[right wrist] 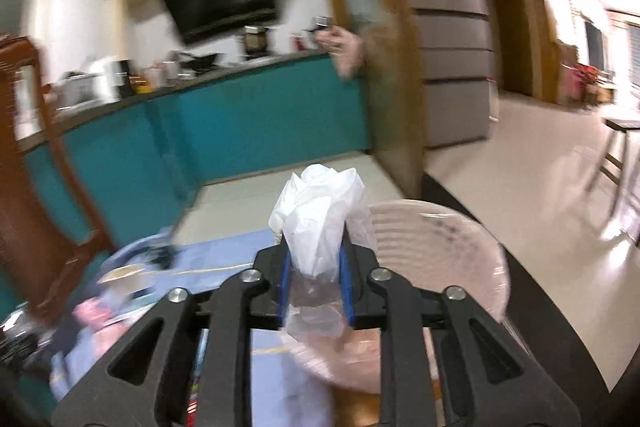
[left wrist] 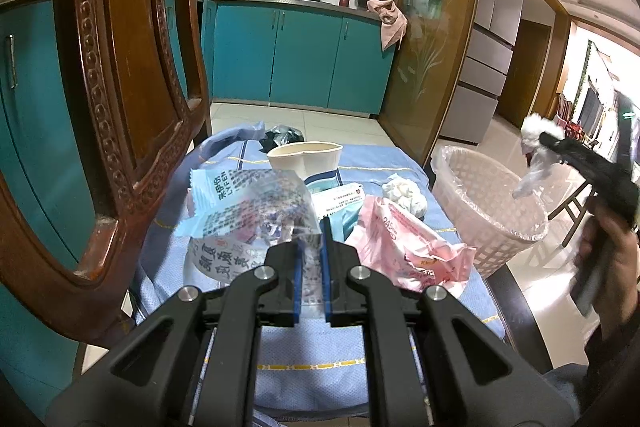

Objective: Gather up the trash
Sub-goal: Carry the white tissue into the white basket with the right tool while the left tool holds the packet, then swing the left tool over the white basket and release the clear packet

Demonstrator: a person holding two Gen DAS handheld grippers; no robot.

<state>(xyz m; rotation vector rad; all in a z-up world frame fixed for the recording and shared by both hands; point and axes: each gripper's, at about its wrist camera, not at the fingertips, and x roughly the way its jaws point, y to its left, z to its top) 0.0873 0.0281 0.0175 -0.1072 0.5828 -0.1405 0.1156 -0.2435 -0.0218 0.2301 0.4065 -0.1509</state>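
left gripper pinches a clear wrapper; right gripper holds crumpled tissue above the basket.

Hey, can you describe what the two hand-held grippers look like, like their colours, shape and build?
Both look the same. The left hand-held gripper and the right hand-held gripper have matte black angular linkage arms with triangular cut-outs, joined by round silver pivot bolts. Each finger carries a flat blue pad on its inner face. No cables or markings show. A dark sleeve shows at the right wrist.
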